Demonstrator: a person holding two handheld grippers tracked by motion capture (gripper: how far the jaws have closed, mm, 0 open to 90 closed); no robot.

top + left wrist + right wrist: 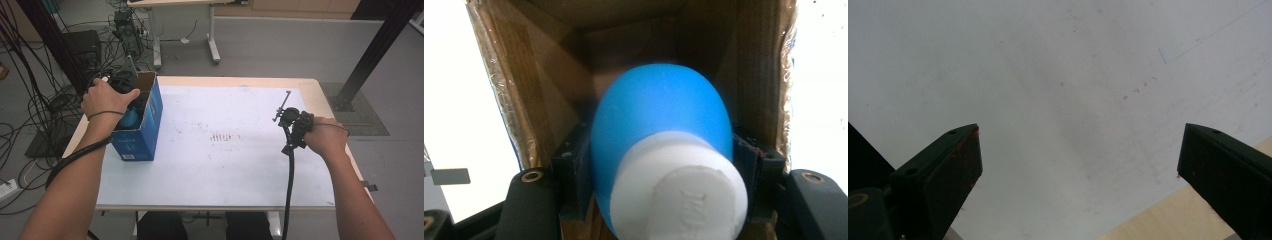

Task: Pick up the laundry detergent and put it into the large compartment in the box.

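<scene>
A blue bottle with a white cap (659, 150) sits between the jaws of my left gripper (659, 165), which is shut on its sides, cap end toward the camera. It hangs inside the mouth of an open blue cardboard box (142, 120) at the table's left side; brown inner walls (549, 75) surround the bottle. In the high view the left gripper (125, 97) is held from above by a hand over the box, with the bottle (129, 118) showing beneath it. My right gripper (1080, 165) stands open over the white table surface, held at the right side (295, 125), nothing between its jaws.
The white table top (225, 150) has faint dark specks near its middle. A light wood edge (1158, 220) shows near the right gripper. Cables, black posts and another table stand on the floor beyond the far edge.
</scene>
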